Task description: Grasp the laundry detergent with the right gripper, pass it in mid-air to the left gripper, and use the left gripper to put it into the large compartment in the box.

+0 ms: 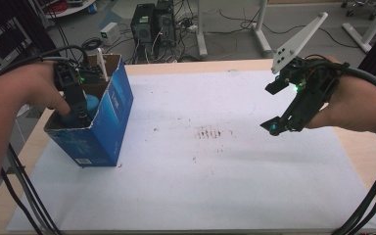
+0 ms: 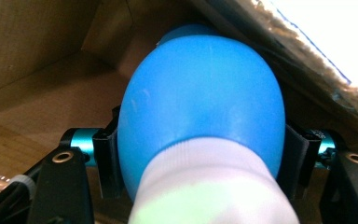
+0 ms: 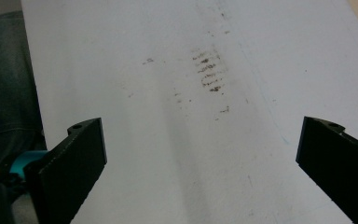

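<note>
High view: left hand (image 1: 39,90) reaches down into open blue cardboard box (image 1: 110,122) at table's left, left gripper (image 1: 81,115) pointing down inside w/ a blue bulb-shaped object (image 1: 92,104) at its tip. Right hand (image 1: 357,105) hovers above white sheet (image 1: 215,186) at right, wrist tilted, right gripper (image 1: 275,126) angled down-left, grey plate (image 1: 298,41) sticking up.

Left gripper view: jaws clamped on either side of the blue bulb (image 2: 200,102), white neck (image 2: 209,186) toward camera, brown box interior (image 2: 32,60) around.

Right gripper view: jaws wide apart, nothing btwn them; smudged marks (image 3: 209,70) on the sheet (image 3: 135,84) below.
</note>
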Action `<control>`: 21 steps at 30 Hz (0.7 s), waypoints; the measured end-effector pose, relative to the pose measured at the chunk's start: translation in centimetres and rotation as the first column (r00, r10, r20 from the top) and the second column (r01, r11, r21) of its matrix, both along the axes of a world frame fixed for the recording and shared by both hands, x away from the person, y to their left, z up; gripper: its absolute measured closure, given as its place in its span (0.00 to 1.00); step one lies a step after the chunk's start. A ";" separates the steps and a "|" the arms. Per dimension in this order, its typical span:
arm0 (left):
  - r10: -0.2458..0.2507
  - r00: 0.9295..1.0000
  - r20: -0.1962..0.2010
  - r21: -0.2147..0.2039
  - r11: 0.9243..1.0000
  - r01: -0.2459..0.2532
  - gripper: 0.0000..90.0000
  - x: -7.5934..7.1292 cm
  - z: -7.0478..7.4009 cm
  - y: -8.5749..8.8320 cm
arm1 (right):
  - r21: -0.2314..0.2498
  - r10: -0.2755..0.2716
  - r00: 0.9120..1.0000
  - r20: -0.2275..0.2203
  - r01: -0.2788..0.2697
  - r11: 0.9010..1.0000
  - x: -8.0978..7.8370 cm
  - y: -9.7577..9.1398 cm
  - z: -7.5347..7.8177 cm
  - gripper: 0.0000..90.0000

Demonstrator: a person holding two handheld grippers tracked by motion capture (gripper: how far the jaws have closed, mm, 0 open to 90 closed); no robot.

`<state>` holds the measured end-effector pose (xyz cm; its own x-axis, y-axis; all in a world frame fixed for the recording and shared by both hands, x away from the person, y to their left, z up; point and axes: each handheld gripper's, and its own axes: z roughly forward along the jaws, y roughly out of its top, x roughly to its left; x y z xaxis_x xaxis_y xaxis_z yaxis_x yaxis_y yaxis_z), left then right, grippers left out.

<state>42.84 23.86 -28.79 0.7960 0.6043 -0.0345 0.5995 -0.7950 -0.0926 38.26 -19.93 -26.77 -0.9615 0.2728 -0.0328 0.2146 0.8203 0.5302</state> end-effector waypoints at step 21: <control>-0.006 0.999 0.054 0.005 1.000 0.005 0.27 -0.8 3.6 -0.1 | 0.005 0.009 1.000 0.007 -0.009 1.000 -0.1 0.1 0.1 0.01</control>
<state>42.01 23.78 -25.23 0.7999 0.6000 0.0112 0.5993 -0.7979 -0.0642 38.15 -19.85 -26.66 -0.9638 0.2640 -0.0384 0.2032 0.8198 0.5354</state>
